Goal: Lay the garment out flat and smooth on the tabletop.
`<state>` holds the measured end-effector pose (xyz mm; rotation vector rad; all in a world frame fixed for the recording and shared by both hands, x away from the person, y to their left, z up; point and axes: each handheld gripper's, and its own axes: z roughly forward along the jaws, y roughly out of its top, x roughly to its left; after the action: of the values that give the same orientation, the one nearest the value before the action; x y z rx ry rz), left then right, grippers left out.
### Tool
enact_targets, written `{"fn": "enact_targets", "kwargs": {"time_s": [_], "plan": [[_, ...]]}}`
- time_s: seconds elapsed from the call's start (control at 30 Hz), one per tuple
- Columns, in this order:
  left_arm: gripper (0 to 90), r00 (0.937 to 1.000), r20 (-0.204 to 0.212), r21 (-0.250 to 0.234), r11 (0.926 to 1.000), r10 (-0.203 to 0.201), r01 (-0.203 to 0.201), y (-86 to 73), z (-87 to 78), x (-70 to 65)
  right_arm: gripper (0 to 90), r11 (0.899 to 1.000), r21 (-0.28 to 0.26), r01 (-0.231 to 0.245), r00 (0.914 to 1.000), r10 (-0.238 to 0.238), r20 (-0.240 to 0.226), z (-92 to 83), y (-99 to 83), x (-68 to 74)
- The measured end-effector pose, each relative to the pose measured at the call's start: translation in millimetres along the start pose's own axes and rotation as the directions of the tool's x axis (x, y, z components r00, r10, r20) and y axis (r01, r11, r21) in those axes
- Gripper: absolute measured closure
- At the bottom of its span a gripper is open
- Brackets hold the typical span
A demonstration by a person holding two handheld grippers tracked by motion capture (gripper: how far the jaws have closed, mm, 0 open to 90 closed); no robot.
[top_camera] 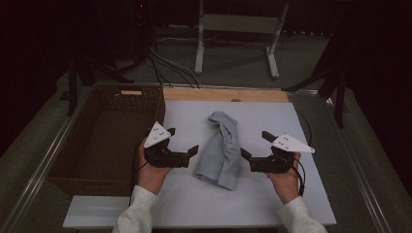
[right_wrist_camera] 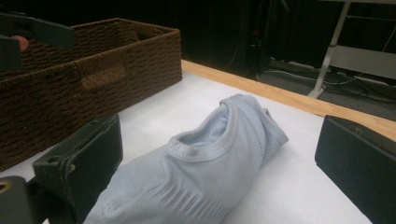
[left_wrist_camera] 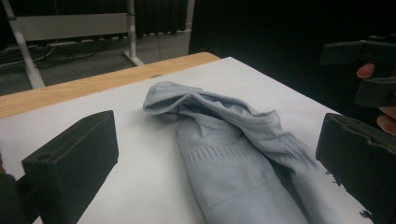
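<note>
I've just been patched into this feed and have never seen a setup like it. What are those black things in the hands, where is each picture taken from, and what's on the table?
A person holds a hand-operated pair of tongs in each hand; there is no robot arm. The high view looks down from above the person's side: the left tongs and right tongs sit either side of a light blue garment, bunched up on the white board. Both pairs are open and hold nothing. A brown wicker basket stands at the left edge of the board. The other two pictures come from cameras riding on the tongs. Each looks between its own two black jaws at the garment; the right gripper view also shows the basket.
</note>
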<state>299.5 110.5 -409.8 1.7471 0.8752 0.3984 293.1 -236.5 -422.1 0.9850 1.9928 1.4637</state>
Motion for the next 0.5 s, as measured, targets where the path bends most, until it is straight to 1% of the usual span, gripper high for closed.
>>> {"fn": "enact_targets", "kwargs": {"time_s": [0.17, 0.27, 0.5], "plan": [[0.1, 1.0000, 0.001, 0.001, 1.0000, -0.003, 0.003, -0.2, 0.0, 0.3, 1.2, 1.000, 0.003, -0.015, 0.9999, 0.015, 0.009, 5.4, 3.0, 1.1], [0.1, 1.0000, 0.001, 0.001, 1.0000, -0.001, 0.001, 0.0, -0.2, 0.2, 1.2, 1.000, 0.010, -0.022, 0.9998, 0.021, 0.006, 9.8, 4.2, 1.9], [0.1, 1.0000, 0.002, 0.001, 1.0000, -0.002, 0.002, -0.1, -0.8, 0.3, 1.2, 0.999, 0.031, -0.020, 0.9998, 0.019, 0.003, 21.1, 4.4, 4.3]]}}
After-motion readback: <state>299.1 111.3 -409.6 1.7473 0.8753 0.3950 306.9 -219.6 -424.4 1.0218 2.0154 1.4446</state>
